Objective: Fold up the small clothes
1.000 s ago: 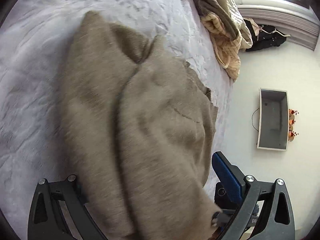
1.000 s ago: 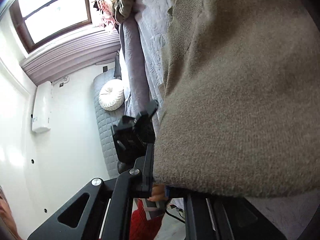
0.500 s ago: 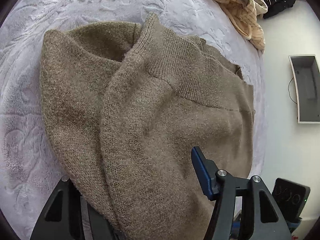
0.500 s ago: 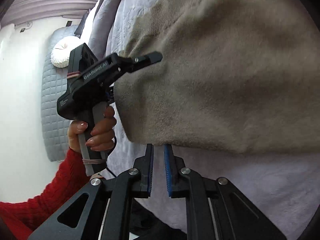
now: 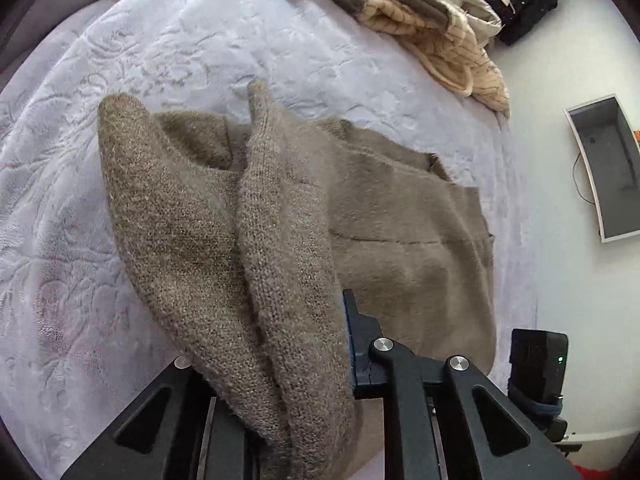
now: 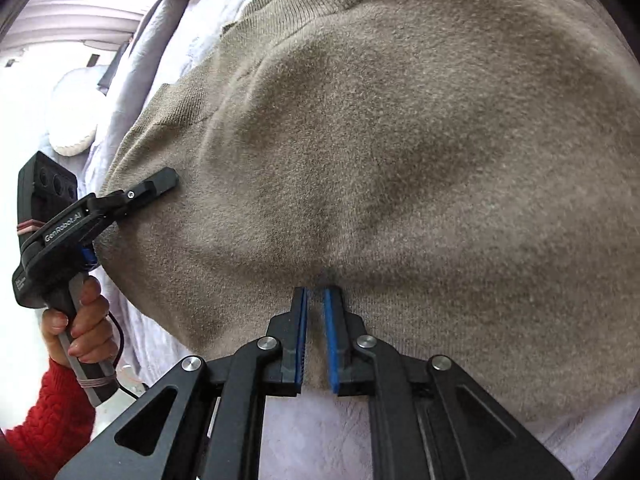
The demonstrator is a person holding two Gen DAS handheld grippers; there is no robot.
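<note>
The taupe knit sweater [image 5: 400, 220] lies on a bed under a pale lilac bedspread [image 5: 240, 40] embossed with a floral pattern, and part of it is lifted toward the left gripper [image 5: 304, 360]. It looks soft, limp and light: a fuzzy, fine-gauge wool-like knit with ribbed bands, likely to sag and stretch from any held point and to cling to the plush cover, not slide. A doubled edge or ribbed hem seems the best hold, since a single layer would stretch.

The left gripper's fingers have just been closing and are clamped on a thick bunched fold of the knit, which drapes over them in two ridges. The right gripper [image 6: 316, 332] has its blue-padded fingers nearly together; its tips meet a pucker at the sweater's near edge, and they seem to pinch it, though the contact is hard to read.

A cream quilted garment [image 5: 448, 52] lies heaped at the bed's far edge.
</note>
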